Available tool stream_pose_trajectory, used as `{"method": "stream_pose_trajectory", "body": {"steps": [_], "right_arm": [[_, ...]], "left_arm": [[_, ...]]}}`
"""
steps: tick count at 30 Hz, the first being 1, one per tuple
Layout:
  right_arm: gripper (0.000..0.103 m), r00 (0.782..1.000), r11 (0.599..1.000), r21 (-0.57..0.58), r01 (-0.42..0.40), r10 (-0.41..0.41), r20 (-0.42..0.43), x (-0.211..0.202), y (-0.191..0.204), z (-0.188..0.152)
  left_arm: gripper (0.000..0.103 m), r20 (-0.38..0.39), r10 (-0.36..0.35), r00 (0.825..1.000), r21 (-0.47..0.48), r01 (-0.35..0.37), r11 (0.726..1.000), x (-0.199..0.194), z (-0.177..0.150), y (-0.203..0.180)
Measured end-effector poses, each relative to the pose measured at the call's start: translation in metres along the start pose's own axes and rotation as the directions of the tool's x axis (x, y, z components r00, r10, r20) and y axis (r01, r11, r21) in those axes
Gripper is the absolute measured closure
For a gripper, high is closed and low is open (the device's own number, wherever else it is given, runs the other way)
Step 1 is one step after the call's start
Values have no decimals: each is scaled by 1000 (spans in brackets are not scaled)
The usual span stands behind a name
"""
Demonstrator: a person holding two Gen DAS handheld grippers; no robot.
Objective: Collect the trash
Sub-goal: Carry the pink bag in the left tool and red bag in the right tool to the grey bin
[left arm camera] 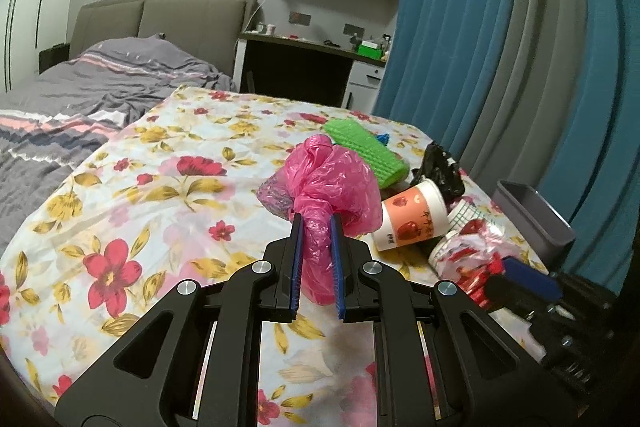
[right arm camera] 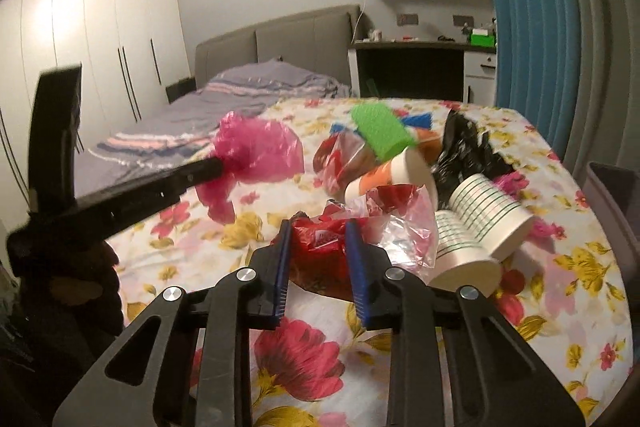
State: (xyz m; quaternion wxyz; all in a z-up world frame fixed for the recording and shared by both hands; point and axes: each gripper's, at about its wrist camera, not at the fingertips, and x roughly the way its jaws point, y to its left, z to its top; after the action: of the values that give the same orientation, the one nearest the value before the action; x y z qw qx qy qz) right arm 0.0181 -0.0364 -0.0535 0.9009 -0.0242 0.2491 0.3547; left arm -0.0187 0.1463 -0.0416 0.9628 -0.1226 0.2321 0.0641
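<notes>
My left gripper (left arm camera: 316,223) is shut on a crumpled pink plastic bag (left arm camera: 336,179) and holds it above the flowered tablecloth (left arm camera: 160,187). It also shows in the right wrist view (right arm camera: 216,167) with the pink bag (right arm camera: 260,147). My right gripper (right arm camera: 318,231) is closed around a red and clear plastic wrapper (right arm camera: 320,247) on the table; that wrapper shows in the left wrist view (left arm camera: 476,247). Behind lie an apple-print paper cup (left arm camera: 412,223), two striped paper cups (right arm camera: 480,219), a black bag (right arm camera: 464,147) and a green sponge-like piece (right arm camera: 380,131).
A grey bin (left arm camera: 536,223) stands off the table's right edge, by the blue curtain (left arm camera: 500,47). A bed (left arm camera: 80,95) lies to the left and a desk (left arm camera: 304,59) behind the table. A blue scrap (right arm camera: 420,121) lies in the pile.
</notes>
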Motion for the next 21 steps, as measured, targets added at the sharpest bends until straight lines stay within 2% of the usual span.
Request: {"method": "stream_pose_trajectory", "body": {"steps": [7, 12, 18, 21], "right_arm": [[77, 994, 997, 33, 70, -72, 84, -32, -23, 10], [77, 981, 987, 73, 142, -150, 124, -52, -51, 16], [77, 949, 961, 124, 249, -268, 169, -81, -96, 23], [77, 924, 938, 151, 311, -336, 184, -94, -122, 24]], "left_arm": [[91, 17, -24, 1000, 43, 23, 999, -3, 7, -23], [91, 27, -87, 996, 100, 84, 992, -3, 17, -59], [91, 16, -180, 984, 183, 174, 967, 11, 28, -119], [91, -20, -252, 968, 198, 251, 948, 27, 32, -154]]}}
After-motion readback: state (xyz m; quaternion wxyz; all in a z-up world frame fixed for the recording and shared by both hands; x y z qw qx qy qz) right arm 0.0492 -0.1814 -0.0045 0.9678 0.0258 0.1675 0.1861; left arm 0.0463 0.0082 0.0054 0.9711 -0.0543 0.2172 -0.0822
